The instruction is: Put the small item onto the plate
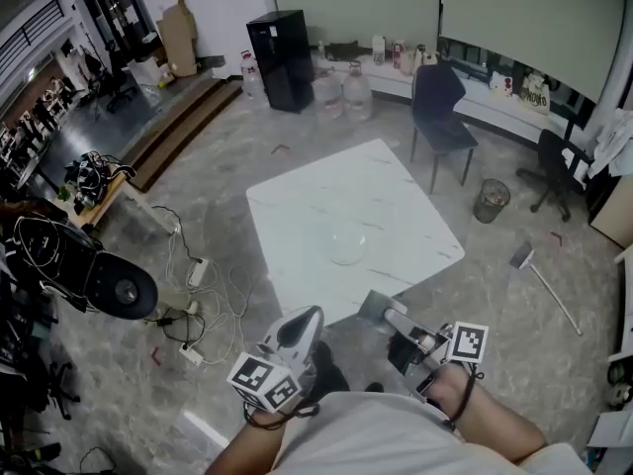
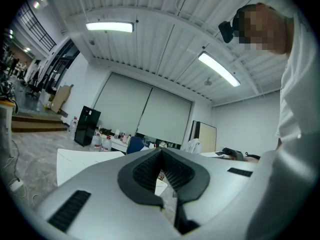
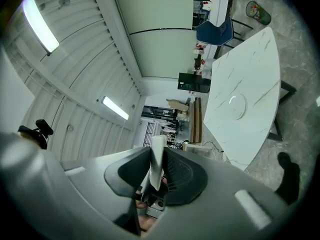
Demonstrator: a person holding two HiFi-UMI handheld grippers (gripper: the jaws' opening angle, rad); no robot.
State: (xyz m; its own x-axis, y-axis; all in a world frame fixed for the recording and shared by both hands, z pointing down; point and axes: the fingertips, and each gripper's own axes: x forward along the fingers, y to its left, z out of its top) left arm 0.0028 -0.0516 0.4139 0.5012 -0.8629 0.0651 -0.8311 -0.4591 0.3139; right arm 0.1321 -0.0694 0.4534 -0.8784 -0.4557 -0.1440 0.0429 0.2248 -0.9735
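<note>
While right tool (image 3: 159, 153) pinches small white item (image 3: 156, 166) | left tool (image 2: 161, 151) closed, empty | plate (image 1: 346, 243) on table (image 1: 396, 191)

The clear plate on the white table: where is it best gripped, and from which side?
Grip the plate at its near rim, probably from the person's side: it lies flat and looks shallow, so only the edge offers a hold.

Table: a white, marble-patterned square table (image 1: 381, 191) is set mid-floor.
Chair: a dark blue chair (image 1: 440, 107) is placed just beyond it.
Cabinet: a black upright cabinet (image 1: 280, 57) is stood beside clear water jugs (image 1: 341, 92).
</note>
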